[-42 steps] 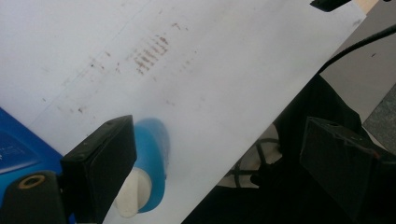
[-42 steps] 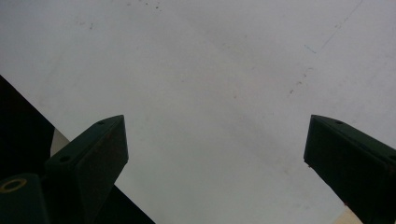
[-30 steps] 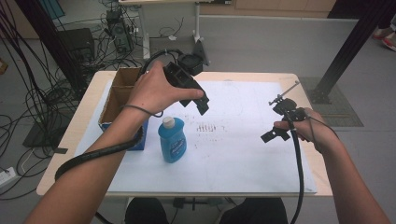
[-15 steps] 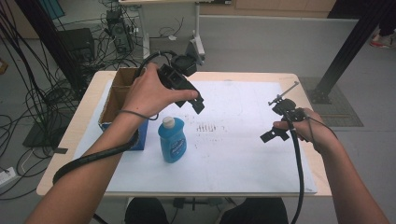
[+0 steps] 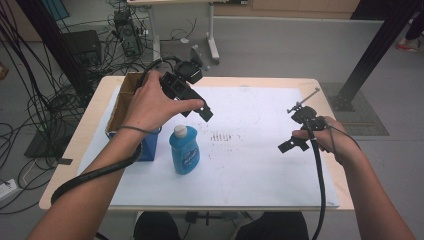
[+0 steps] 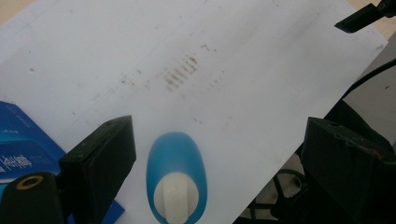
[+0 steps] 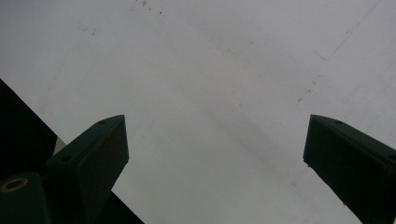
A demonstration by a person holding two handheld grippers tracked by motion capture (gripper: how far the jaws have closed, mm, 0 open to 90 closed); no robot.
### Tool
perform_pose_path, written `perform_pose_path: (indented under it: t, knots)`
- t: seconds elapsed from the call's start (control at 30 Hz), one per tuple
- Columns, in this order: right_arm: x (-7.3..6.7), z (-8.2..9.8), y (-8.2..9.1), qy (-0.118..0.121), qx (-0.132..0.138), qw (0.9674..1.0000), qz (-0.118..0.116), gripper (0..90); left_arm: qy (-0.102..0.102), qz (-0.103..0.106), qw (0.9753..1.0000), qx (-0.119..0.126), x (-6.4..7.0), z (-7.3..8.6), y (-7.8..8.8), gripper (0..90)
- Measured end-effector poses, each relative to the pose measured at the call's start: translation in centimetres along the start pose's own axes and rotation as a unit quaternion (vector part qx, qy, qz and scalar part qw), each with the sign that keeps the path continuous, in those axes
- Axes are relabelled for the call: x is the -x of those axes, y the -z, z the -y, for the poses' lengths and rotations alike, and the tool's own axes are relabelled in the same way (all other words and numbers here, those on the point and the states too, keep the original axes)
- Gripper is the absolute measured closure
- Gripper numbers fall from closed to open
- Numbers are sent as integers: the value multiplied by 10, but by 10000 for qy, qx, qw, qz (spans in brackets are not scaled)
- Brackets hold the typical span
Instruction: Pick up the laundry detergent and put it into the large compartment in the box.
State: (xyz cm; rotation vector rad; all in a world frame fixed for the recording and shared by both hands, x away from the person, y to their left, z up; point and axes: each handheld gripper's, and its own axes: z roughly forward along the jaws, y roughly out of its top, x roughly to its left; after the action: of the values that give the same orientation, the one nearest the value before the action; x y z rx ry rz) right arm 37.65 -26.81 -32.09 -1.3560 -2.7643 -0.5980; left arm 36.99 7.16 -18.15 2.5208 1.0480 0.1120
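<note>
A blue bottle with a white cap stands upright on the white paper sheet, left of centre. My left gripper hovers above and behind it, open. In the left gripper view the blue bottle sits below, between the wide-spread jaws of my left gripper, untouched. My right gripper hangs over the right side of the sheet, open and holding nothing. In the right gripper view my right gripper looks down on the bare paper sheet.
A cardboard box stands at the table's left edge with a blue carton against its near end, close to the bottle. The blue carton also borders my left jaw. Cables and equipment lie on the floor beyond the table.
My left gripper has drifted slightly left and back above the bottle. The right gripper has stayed put.
</note>
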Motion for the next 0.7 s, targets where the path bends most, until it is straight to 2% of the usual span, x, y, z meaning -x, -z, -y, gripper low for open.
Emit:
perform_pose_path:
  t: [0.33,0.7]
  knots:
    - [0,0,-1,-14,1,10000,-7,65,22,-49,10000,54,-6,9,-4,107]
    - [-1,0,-4,2,-18,10000,-16,64,54,26,10000,64,-11,21,-11,94]
